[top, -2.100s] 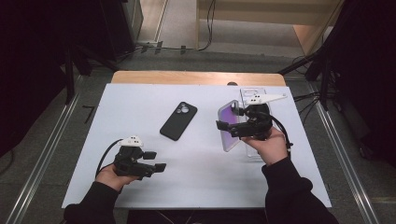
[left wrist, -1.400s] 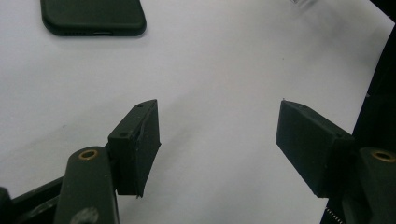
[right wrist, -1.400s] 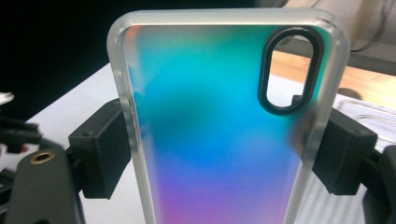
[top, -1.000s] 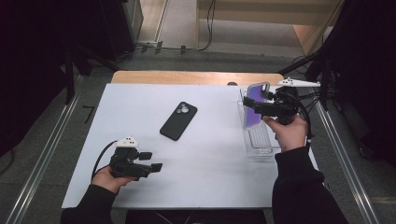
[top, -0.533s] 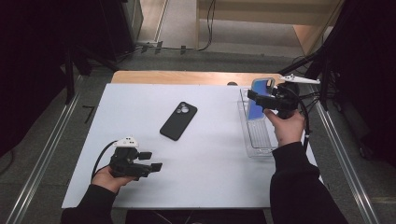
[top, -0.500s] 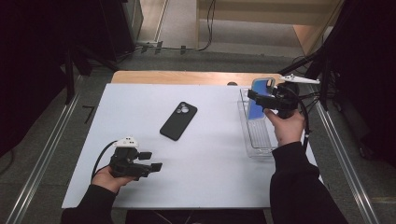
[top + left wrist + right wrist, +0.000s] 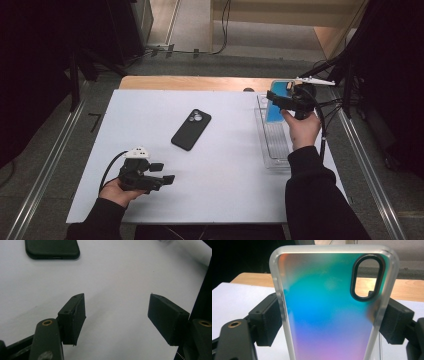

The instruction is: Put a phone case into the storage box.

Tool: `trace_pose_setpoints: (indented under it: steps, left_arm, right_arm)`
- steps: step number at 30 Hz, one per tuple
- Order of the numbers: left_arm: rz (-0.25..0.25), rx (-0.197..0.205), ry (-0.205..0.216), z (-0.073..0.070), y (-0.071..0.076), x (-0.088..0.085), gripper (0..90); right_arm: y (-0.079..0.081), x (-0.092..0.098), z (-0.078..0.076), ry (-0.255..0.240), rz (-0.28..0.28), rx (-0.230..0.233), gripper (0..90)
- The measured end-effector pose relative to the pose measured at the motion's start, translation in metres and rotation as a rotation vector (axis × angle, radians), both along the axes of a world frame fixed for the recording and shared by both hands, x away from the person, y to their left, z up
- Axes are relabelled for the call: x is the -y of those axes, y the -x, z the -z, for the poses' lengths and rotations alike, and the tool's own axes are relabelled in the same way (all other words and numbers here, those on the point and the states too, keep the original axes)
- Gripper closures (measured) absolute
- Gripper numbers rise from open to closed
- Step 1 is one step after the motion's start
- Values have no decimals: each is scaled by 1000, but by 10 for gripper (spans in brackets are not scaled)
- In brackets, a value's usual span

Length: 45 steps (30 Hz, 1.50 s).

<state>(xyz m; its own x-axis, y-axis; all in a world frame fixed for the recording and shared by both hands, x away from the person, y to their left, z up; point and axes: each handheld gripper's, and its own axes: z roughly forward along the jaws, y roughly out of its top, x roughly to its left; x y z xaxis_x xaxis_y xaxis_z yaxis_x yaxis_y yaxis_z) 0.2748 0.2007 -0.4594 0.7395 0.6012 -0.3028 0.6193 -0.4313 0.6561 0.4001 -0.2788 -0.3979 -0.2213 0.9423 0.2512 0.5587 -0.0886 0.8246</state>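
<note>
The iridescent phone case [image 7: 329, 312] is standing upright between the jaws of the right tongs [image 7: 280, 102], which are pinching it by its long edges; it is hanging over the far end of the clear tray [image 7: 274, 150] at the desk's [image 7: 225, 195] right side. Judging by this, the case is lifted and being carried, but not yet set down or fitted to anything. The black phone [image 7: 191, 129] is lying face down near the desk's middle, untouched, well apart from both tongs. The left tongs [image 7: 167, 178] are resting low over the near left of the desk, jaws spread and holding nothing.
</note>
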Motion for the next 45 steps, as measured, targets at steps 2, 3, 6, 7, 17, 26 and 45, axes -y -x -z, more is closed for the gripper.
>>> trace_pose_setpoints:
  steps: [2,3,6,7,17,26,45]
  left_arm:
    - [-2,-4,0,0,-1,0,309]
    - [-5,-5,2,0,-1,-1,309]
    - [-8,-2,5,0,-1,-1,309]
    - [-7,-2,5,0,-1,-1,309]
    - [-2,-6,8,0,-1,-1,309]
    - [4,-7,10,1,-2,-1,309]
    - [4,-15,12,2,-3,-1,309]
  right_arm:
    - [-6,0,3,-6,14,-9,153]
    - [-10,0,6,-5,23,-15,153]
    - [-16,-2,11,11,41,-17,153]
    - [-19,-2,13,21,49,-17,153]
    - [-50,0,29,40,63,-53,152]
    - [-71,-4,48,58,80,-97,152]
    - [-85,-12,58,128,69,-82,116]
